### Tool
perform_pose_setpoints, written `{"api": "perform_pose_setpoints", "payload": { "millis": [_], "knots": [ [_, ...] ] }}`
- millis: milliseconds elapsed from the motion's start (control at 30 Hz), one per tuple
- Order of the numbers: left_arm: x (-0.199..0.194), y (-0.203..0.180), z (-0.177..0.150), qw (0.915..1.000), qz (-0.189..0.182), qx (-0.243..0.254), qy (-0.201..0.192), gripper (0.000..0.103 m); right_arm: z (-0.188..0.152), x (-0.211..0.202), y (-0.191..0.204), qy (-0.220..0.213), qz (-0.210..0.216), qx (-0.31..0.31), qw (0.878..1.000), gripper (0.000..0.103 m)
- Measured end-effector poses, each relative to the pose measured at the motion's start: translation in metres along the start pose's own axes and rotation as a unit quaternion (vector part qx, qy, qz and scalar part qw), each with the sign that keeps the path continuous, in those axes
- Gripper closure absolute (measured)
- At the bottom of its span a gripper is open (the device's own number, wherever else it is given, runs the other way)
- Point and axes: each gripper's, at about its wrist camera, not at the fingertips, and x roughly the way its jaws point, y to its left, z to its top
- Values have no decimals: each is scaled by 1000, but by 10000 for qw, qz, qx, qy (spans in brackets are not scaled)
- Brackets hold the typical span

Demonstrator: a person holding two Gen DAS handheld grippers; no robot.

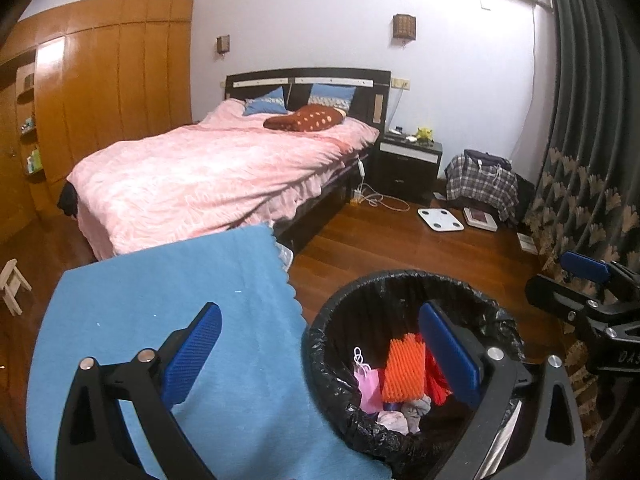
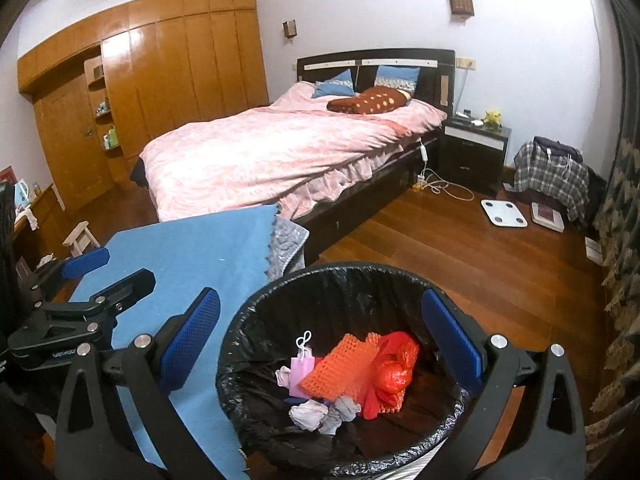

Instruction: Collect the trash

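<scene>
Both grippers hang over the bin, angled down, jaws spread wide, nothing between the pads. Left gripper (image 1: 320, 350) straddles the near-left rim of the trash bin (image 1: 320, 344): one finger over the blue cloth (image 1: 168, 280), the other over the bin's mouth. Right gripper (image 2: 332, 338) sits more squarely above the opening — the nearer of the two to the contents.

Task's things are already inside the bin, below and ahead of the fingers: orange foam net (image 2: 340, 368) lying roughly across the middle, red plastic bag (image 2: 394, 372) touching its right side, small pink bag with white loop handles (image 2: 301, 360) on its left, crumpled grey-white tissues (image 2: 320, 412) nearest the camera. Black liner (image 2: 240, 364) folded over the rim, rim intact, bin upright on the wood floor (image 2: 460, 248).

Blue cloth surface beside the bin shows only a few pale specks; no loose trash visible on it.

Judgement: collecting looks largely done; any next move turns on something outside the bin, and none is in sight near the fingers.
</scene>
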Motion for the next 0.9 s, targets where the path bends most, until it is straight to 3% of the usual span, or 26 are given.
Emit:
{"api": "perform_pose_setpoints", "payload": {
  "millis": [367, 900],
  "knots": [
    [-23, 3, 5, 9995, 28, -40, -314, 6, 10, -13, 13, -155, 46, -108, 9998, 5],
    [-34, 5, 3, 9990, 59, -57, -432, 6, 11, -18, 21, -183, 62, -151, 9997, 5]
  ]
}}
